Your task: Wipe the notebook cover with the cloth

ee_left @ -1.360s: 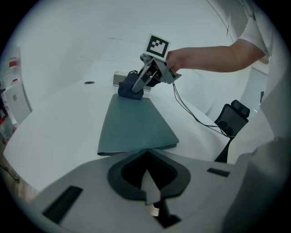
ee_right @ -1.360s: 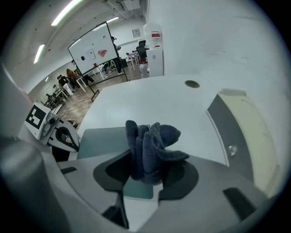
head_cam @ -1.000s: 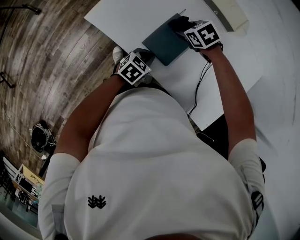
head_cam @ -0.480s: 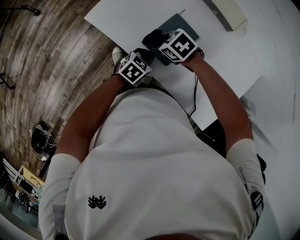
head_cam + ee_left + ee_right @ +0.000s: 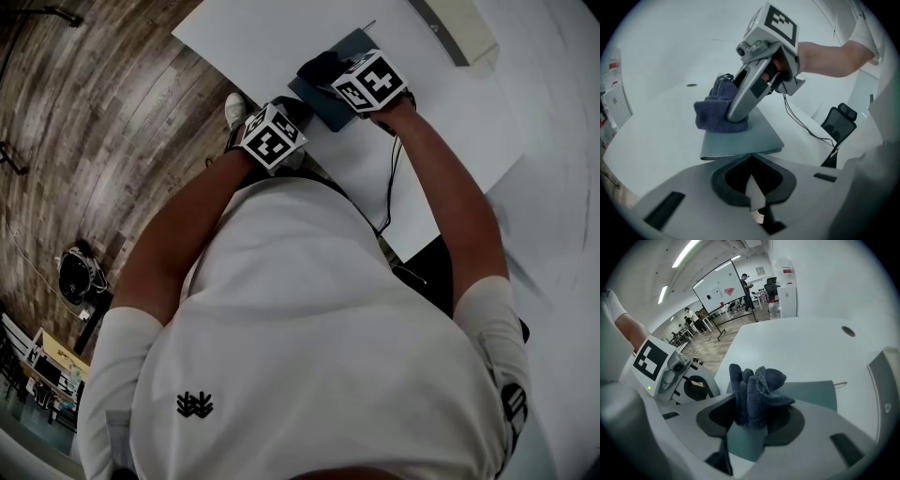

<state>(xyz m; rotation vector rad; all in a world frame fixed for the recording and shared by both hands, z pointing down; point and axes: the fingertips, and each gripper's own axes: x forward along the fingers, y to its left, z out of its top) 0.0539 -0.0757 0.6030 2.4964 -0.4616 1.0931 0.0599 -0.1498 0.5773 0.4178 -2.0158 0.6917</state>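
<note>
**Cloth's down on the notebook**

My right gripper (image 5: 751, 420) has its jaws clamped on the bunched dark blue cloth (image 5: 757, 390), pressed onto one end of the teal notebook (image 5: 750, 138). It lies flat on the white surface (image 5: 656, 136). My left gripper (image 5: 751, 164) sits just off its near edge, jaws together, nothing in them.
</note>
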